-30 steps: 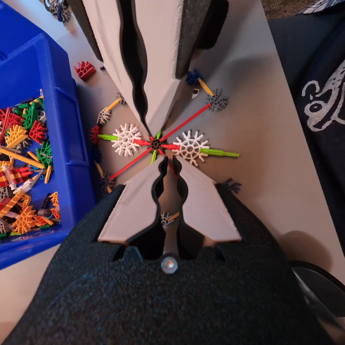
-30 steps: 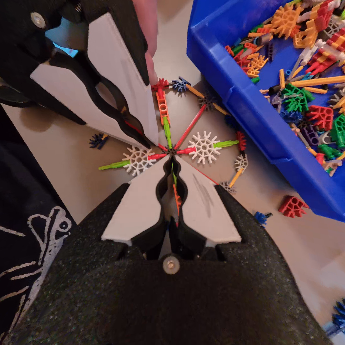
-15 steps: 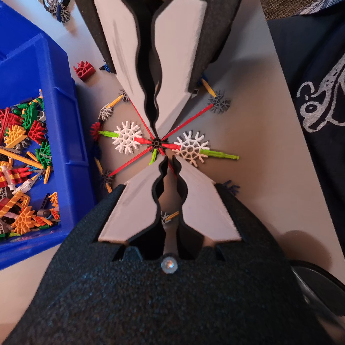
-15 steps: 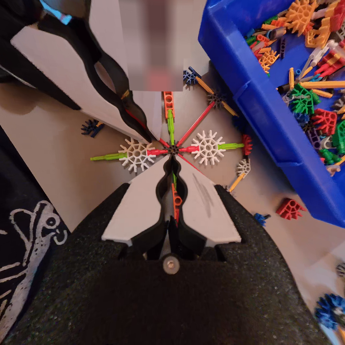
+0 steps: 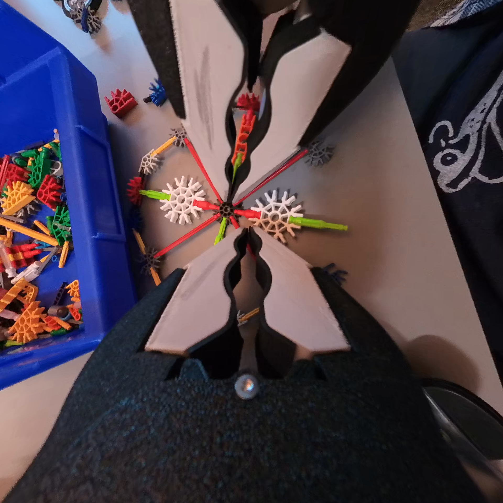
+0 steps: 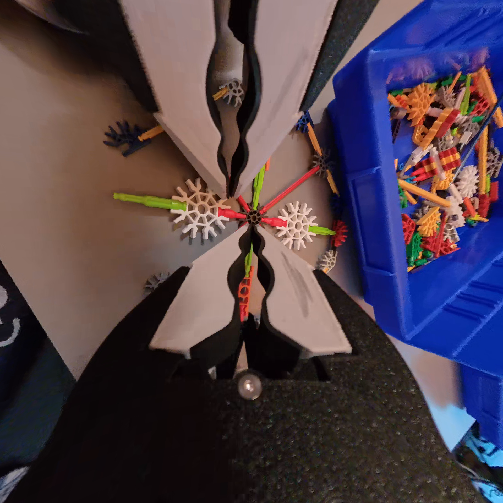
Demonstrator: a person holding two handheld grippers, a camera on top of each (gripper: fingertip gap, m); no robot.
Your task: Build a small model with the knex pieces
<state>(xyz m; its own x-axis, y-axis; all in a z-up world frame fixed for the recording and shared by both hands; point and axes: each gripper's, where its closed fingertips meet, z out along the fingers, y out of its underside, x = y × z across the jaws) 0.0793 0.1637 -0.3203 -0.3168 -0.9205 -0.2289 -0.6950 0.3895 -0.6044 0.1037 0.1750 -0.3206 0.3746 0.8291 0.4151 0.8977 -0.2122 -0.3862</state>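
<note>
A flat wheel of building-toy rods lies on the beige table around a black hub (image 5: pixel 226 209) (image 6: pixel 253 216). Short red rods join the hub to two white snowflake connectors (image 5: pixel 182 200) (image 5: pixel 275 216) with green rods beyond. My left gripper (image 5: pixel 248 230) is shut on a thin red spoke (image 5: pixel 251 251) just short of the hub. My right gripper (image 6: pixel 251 231) faces it from across the hub, shut on a green rod (image 6: pixel 249 258) with an orange connector (image 6: pixel 243 296) on its outer end. Each gripper shows at the top of the other's view.
A blue bin (image 5: pixel 81 190) (image 6: pixel 367 217) full of mixed toy pieces stands beside the wheel. Loose pieces lie around: a red connector (image 5: pixel 119 102), a blue one (image 5: pixel 156 95), a dark blue one on a yellow rod (image 6: pixel 125 137). A person's dark printed garment (image 5: pixel 462 136) lies past the table edge. My left and right fingertips are right by each other.
My right gripper has swung round the hub to face my left one head-on, keeping the green rod. My left gripper's tips have closed tighter on the red spoke.
</note>
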